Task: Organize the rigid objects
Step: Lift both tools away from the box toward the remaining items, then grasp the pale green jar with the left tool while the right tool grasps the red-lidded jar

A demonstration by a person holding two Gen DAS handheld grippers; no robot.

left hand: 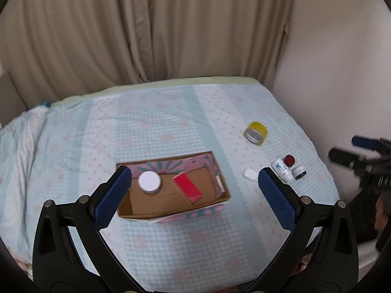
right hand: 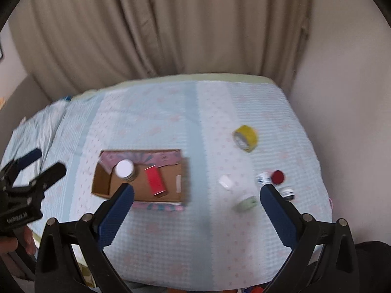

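Both tools are held wide open and empty above the bed. Nearest the right tool, just ahead between its tips, a pale green roll is seen, blurred, right of the box. Beyond it lie a white piece, 2 small bottles, a red cap, then yellow tape. The left tool is nearer the box, where 1 jar and 1 red pack lie.
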